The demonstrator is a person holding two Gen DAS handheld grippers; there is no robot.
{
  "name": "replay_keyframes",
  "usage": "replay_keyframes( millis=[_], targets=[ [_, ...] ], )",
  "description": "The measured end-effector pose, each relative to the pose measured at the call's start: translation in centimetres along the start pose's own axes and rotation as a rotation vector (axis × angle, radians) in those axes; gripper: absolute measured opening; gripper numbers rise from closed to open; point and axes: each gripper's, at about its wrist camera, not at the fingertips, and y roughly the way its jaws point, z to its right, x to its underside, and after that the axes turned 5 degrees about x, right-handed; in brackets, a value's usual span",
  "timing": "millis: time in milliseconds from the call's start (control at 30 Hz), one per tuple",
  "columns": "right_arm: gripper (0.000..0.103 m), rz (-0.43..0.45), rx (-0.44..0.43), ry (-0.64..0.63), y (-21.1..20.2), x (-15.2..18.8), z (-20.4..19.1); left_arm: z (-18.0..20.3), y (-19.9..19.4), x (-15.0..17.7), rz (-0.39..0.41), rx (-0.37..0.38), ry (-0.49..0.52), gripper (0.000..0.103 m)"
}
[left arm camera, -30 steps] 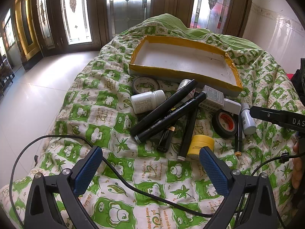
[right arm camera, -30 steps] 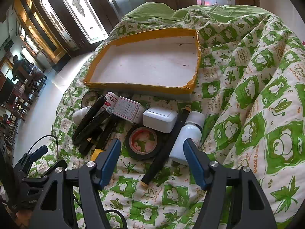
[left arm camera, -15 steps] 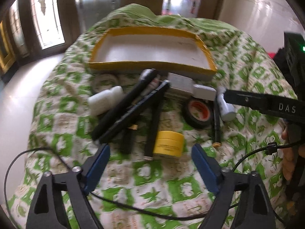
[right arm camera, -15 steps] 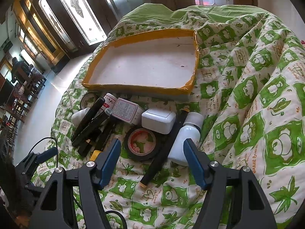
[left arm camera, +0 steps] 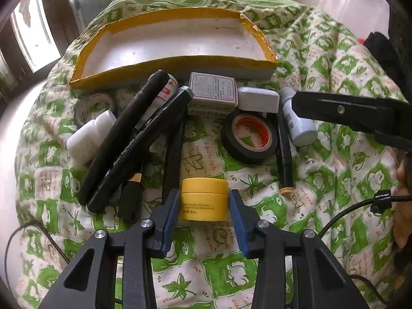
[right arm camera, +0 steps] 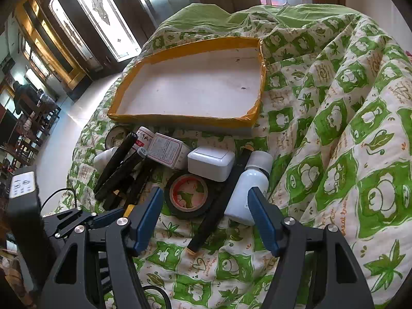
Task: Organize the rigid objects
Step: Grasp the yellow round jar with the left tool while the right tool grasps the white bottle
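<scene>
One yellow jar (left arm camera: 204,198) sits on the quilt (left arm camera: 334,180) near me, between the closing jaws of my left gripper (left arm camera: 204,221), pads just beside it. My right gripper (right arm camera: 206,221) hangs released over one black tape roll (right arm camera: 189,195). Only the left view shows the jar whole; its label ends "mL". One yellow-edged tray (right arm camera: 262,77) lies far.

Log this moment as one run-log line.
left gripper: jaws closing around yellow jar | right gripper: jaws open, nothing held, over white bottle | tray: no items
</scene>
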Motion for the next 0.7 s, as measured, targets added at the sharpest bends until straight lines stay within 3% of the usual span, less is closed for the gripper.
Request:
replay_keyframes(
  millis=[133, 233, 367, 533, 700],
  targets=[
    [0.065, -0.044, -0.06, 0.054, 0.3, -0.4, 0.8, -0.7, -1.4, 0.7, 0.046, 0.014, -0.033, 0.041],
    [0.059, -0.067, -0.058, 0.059, 0.3, -0.4, 0.7, -1.5, -3.2, 1.7, 0.107, 0.038, -0.082, 0.041],
    [0.051, -0.12, -0.019, 0.06, 1.4, -0.3, 0.6, -3.3, -4.7, 2.3, 0.161, 0.062, -0.147, 0.041],
    [0.038, -0.17, 0.039, 0.138, 3.3, -0.8, 2.3, -3.3, -4.5, 2.2, 0.166, 0.062, -0.159, 0.041],
    [0.037, -0.223, 0.147, 0.134, 5.5, -1.0, 2.6, -3.2, -4.4, 2.3, 0.163, 0.06, -0.154, 0.041]
  ],
)
